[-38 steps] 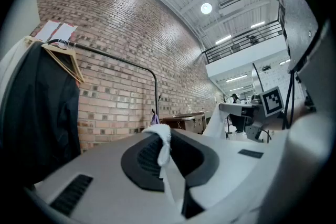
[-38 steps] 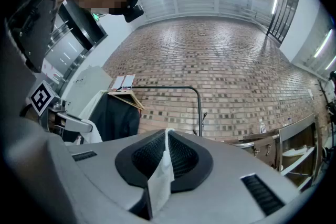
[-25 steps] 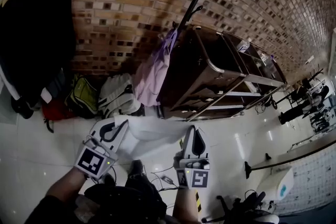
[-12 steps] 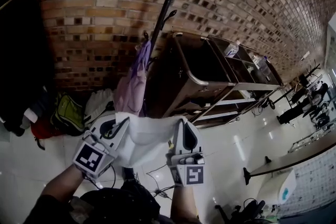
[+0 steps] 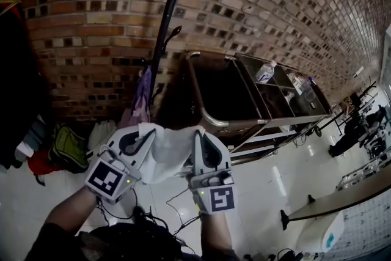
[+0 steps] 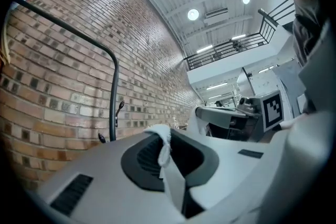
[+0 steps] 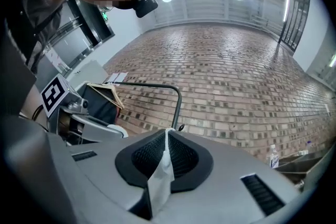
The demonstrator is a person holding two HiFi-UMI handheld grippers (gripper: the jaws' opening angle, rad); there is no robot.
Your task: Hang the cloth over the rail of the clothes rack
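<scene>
Both grippers have risen and closed in on the brick wall (image 5: pixel 275 3) since a second ago, white cloth (image 5: pixel 166 153) stretched between them.

Head view: left gripper (image 5: pixel 143 133) and right gripper (image 5: pixel 197 136) carry the cloth below the black rack rail (image 5: pixel 171 3), well apart from it. Only thin edges are pinched, so I reckon a snag on the post's hook (image 5: pixel 173 32) could tug a corner free.

Left gripper view: jaws nearly together, clamped on a bunched cloth edge.

Right gripper view: jaws almost closed, gripping a thin cloth fold, rail ahead.
</scene>
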